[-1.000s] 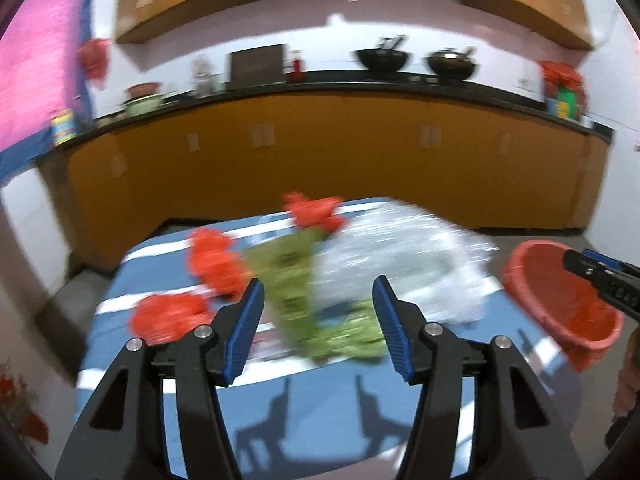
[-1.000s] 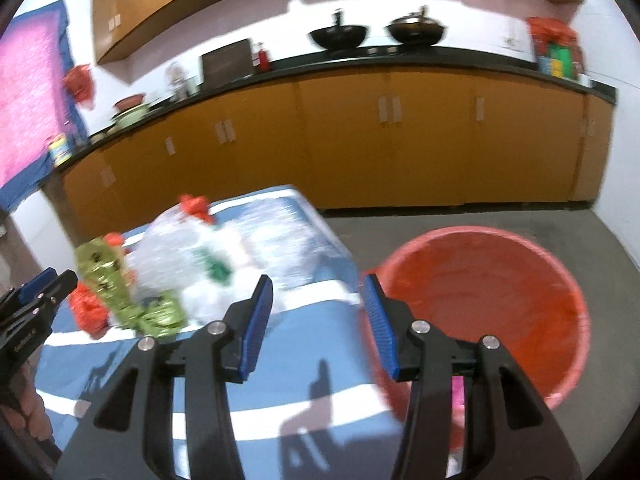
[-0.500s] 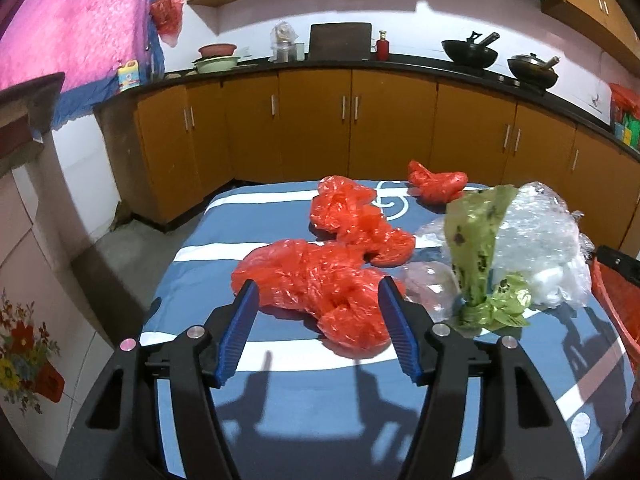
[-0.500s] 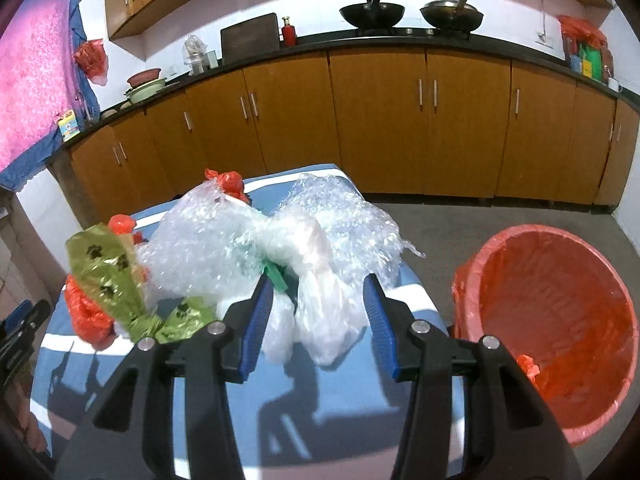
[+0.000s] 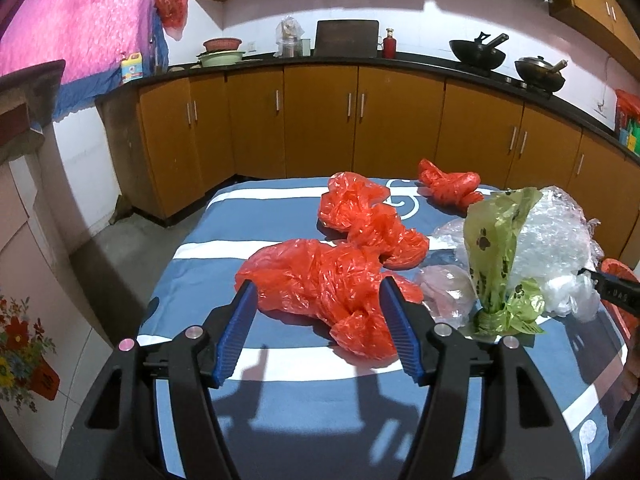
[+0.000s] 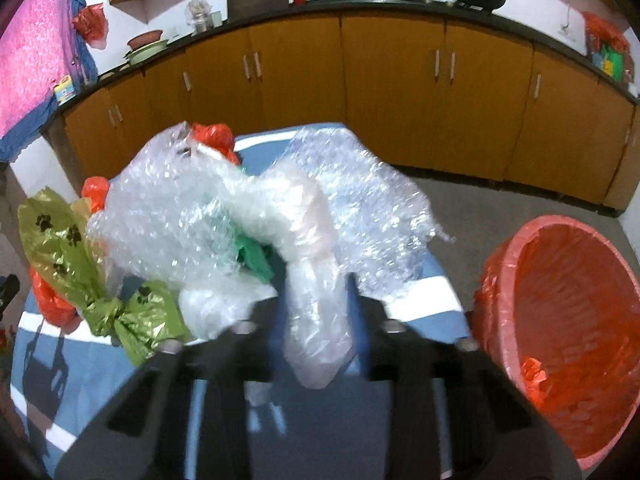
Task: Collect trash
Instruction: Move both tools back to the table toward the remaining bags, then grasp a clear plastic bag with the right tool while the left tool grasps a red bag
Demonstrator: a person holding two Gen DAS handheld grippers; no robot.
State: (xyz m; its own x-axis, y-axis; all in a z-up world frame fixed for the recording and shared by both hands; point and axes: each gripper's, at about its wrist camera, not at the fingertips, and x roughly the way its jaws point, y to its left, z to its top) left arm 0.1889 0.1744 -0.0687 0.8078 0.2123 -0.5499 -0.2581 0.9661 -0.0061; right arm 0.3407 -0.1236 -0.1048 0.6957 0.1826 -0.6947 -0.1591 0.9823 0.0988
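Left wrist view, left gripper jaws wide, empty, right gripper jaws straddling clear bag, grip unclear

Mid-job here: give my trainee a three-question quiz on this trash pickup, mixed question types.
1. True or false: the left gripper is shut on a red bag.
2. Multiple choice: what lies between the right gripper's jaws? A) green paw-print bag B) clear plastic bag C) red bag
3. Fill in: the red bin stands on the floor on the table's ____ side in the right wrist view.

Key
1. False: its jaws are open, straddling the near red bag.
2. B, the clear plastic bag; the green paw-print bag lies further left.
3. right
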